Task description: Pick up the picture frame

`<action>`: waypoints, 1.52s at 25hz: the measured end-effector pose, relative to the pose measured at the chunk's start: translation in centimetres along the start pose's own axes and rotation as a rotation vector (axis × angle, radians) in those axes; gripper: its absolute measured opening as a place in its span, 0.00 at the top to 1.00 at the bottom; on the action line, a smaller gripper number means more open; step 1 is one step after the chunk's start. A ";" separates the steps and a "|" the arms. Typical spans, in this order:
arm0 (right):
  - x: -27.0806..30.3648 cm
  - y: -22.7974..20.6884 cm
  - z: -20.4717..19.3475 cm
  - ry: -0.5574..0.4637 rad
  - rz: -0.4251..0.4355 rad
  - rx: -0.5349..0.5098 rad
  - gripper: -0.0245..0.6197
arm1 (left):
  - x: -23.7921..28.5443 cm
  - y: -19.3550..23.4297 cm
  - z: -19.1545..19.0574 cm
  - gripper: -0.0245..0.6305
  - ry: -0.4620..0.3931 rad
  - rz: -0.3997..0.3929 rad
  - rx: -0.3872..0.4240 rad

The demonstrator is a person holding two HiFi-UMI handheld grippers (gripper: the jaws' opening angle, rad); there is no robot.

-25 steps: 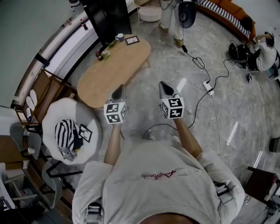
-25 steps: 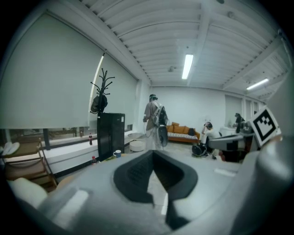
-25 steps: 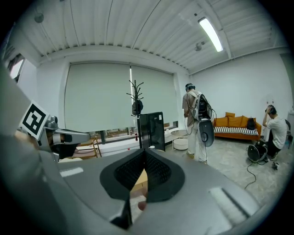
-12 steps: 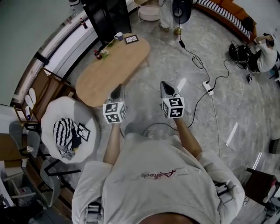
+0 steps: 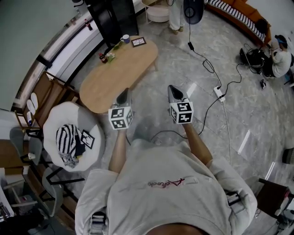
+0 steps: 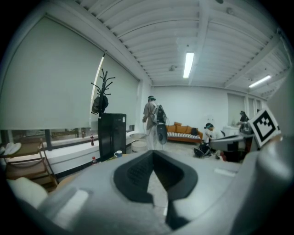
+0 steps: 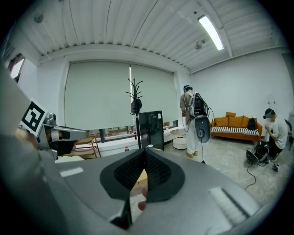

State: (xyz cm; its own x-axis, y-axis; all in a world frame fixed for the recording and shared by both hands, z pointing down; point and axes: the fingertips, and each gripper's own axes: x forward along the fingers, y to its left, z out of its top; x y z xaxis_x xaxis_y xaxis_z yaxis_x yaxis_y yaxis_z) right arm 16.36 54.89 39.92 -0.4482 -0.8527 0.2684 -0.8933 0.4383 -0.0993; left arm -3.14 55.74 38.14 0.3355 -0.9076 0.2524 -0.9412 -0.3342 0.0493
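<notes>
The picture frame (image 5: 138, 41), small and dark-edged, lies flat at the far end of the oval wooden coffee table (image 5: 115, 78). In the head view my left gripper (image 5: 123, 95) hangs over the table's near edge, shut and empty. My right gripper (image 5: 173, 92) is level with it to the right, over the marble floor, also shut with nothing in it. Both are well short of the frame. In the left gripper view the jaws (image 6: 153, 152) meet at the tips. The right gripper view shows its jaws (image 7: 143, 151) closed too. Neither gripper view shows the frame clearly.
A blue mug (image 5: 125, 38) and a small bottle (image 5: 104, 58) stand on the table near a black cabinet (image 5: 112, 18). A round white chair (image 5: 55, 121) at the left holds striped cloth and another small frame (image 5: 88, 139). A cable and power strip (image 5: 218, 92) lie on the floor; a person (image 5: 177, 13) stands beyond.
Both grippers stay shut and almost where they were. The person at the far right has shifted, and the standing person at the back has moved a little.
</notes>
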 end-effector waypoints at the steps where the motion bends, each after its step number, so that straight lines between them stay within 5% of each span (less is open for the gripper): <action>1: 0.3 0.0 0.0 0.000 0.003 -0.001 0.95 | 0.1 0.2 -0.1 0.96 0.002 0.004 -0.002; 19: 5.8 -1.3 0.4 0.017 0.016 -0.017 0.95 | 5.2 3.1 -0.2 0.96 0.002 0.016 -0.026; 38: 19.8 -4.7 4.6 0.044 0.031 -0.031 0.95 | 17.7 11.0 2.9 0.96 0.012 0.026 -0.057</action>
State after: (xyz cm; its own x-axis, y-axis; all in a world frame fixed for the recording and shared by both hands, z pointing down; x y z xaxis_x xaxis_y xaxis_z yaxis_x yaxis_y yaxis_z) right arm 11.58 34.66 41.30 -0.4730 -0.8256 0.3076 -0.8773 0.4734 -0.0785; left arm -7.39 35.22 40.33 0.3106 -0.9126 0.2660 -0.9505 -0.2950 0.0978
